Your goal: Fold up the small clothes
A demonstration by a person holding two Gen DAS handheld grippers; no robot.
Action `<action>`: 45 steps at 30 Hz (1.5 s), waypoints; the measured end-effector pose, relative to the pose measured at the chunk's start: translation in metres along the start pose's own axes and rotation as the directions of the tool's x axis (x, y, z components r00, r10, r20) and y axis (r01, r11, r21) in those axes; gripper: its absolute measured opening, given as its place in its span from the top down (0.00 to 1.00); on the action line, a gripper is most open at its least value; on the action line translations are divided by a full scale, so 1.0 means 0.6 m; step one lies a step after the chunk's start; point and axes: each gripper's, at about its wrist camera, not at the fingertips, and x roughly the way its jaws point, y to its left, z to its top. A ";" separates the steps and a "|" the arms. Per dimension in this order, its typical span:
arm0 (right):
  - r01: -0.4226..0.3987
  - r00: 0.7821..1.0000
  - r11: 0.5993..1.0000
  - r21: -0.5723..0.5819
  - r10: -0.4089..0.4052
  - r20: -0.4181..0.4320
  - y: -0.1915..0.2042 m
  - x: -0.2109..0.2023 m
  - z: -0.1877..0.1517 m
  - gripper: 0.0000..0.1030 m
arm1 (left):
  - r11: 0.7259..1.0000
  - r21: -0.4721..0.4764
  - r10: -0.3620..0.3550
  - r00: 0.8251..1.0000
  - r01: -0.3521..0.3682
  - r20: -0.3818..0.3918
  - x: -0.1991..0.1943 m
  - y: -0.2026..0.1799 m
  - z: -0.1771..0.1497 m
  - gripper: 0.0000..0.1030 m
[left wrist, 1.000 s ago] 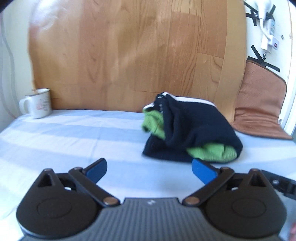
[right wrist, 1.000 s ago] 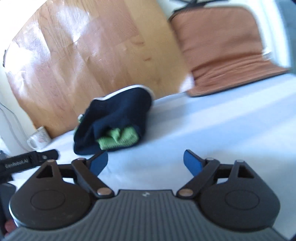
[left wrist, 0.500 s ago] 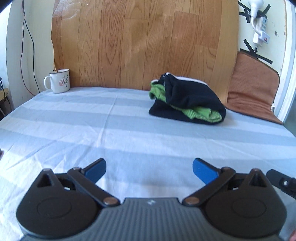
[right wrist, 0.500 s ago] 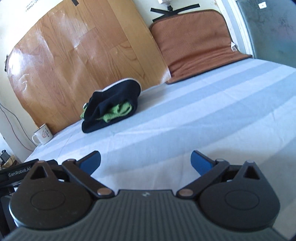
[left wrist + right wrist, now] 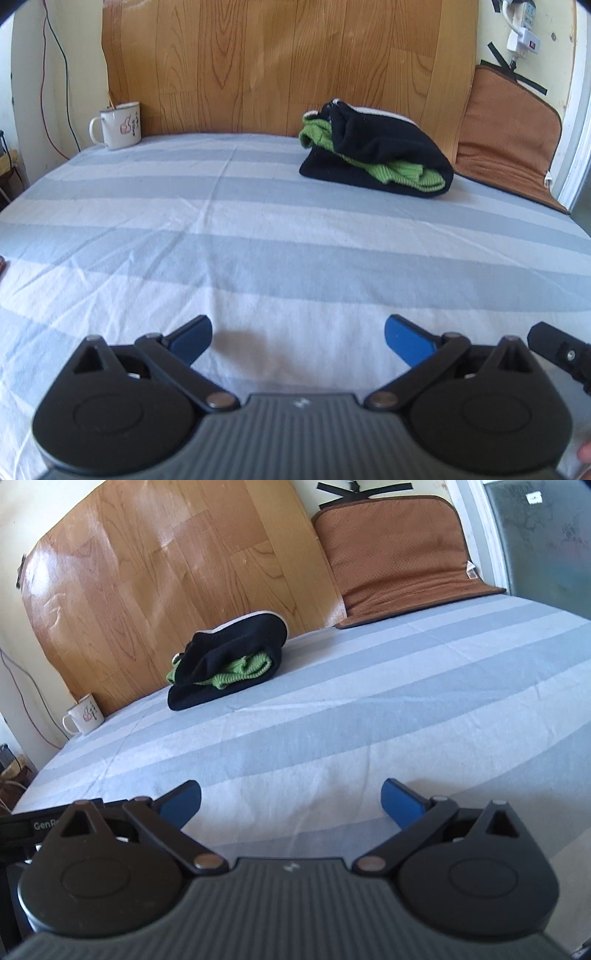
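Observation:
A folded bundle of dark navy and green clothes [image 5: 380, 155] lies at the far side of the striped sheet, against the wooden board; the right wrist view shows the same bundle [image 5: 229, 661] at upper left. My left gripper [image 5: 297, 334] hovers low over the near part of the sheet, open, blue pads wide apart, nothing between them. My right gripper [image 5: 291, 799] is also open and empty, well short of the bundle. A piece of the right gripper's body [image 5: 561, 350] shows at the right edge of the left wrist view.
A white enamel mug [image 5: 118, 125] stands at the far left corner of the bed. A brown cushion [image 5: 506, 133] leans on the wall at far right. The blue-and-white striped sheet [image 5: 258, 240] stretches between grippers and bundle. A wooden board [image 5: 277, 62] backs the bed.
Both grippers have pulled back from the folded bundle, which now lies farther away and rests untouched. The right gripper's jaws stand slightly wider than a second ago.

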 end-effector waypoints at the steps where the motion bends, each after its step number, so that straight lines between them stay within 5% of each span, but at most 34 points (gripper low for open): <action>1: -0.001 1.000 1.000 -0.004 0.001 0.002 0.000 0.000 -0.001 0.00 | 1.000 -0.004 -0.004 1.000 0.004 -0.010 0.004 0.001 -0.002 0.00; 10: 0.016 0.999 0.999 -0.039 -0.014 0.036 0.008 -0.001 -0.013 0.00 | 0.995 0.089 0.040 0.999 -0.041 0.009 0.008 -0.015 -0.011 0.00; 45: 0.030 0.998 0.994 -0.108 -0.025 0.053 0.020 -0.007 -0.027 0.00 | 0.996 0.085 0.034 0.999 -0.034 -0.007 0.008 -0.012 -0.011 0.00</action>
